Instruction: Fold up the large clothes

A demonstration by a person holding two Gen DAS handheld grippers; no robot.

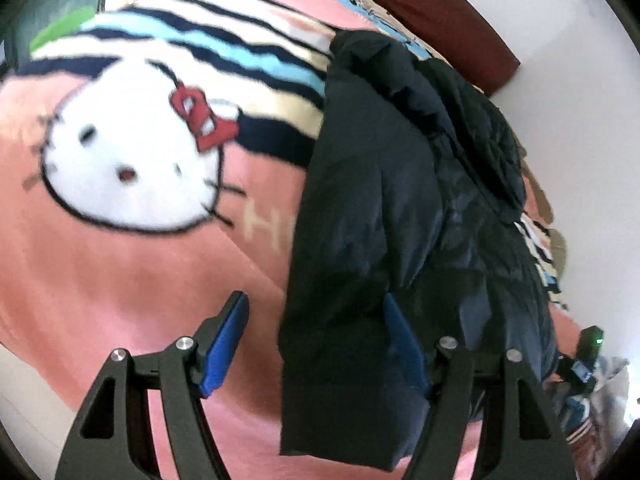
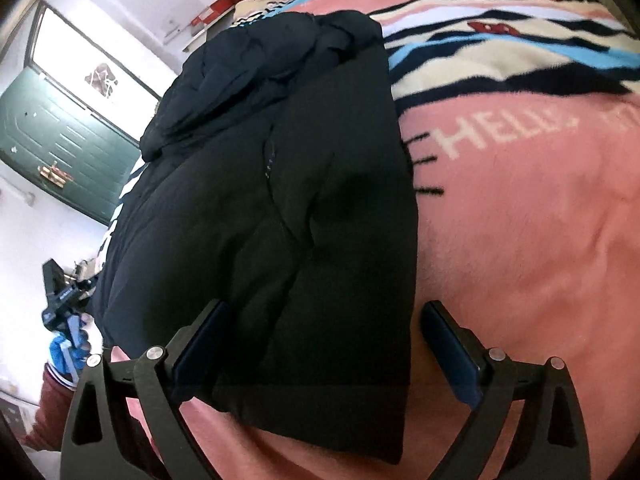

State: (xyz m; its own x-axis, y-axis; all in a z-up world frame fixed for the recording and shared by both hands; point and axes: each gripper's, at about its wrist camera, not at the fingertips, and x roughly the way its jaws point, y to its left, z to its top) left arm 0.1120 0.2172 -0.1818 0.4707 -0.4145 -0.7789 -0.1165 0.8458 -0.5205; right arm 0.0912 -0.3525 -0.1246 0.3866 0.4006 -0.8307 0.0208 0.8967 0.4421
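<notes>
The big dark coat (image 2: pixel 280 184) lies on the pink blanket (image 2: pixel 520 240), already folded into a long strip, and the left gripper (image 1: pixel 316 344) and right gripper (image 2: pixel 324 344) hang wide open over its near end, holding nothing, with more folding probably left.

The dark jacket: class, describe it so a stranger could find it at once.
Start at the pink cartoon-cat blanket covering the bed. Along one side lies the dark navy puffer jacket, folded into a long strip. It is the only plain, dark, glossy thing on that bright, patterned blanket.
</notes>
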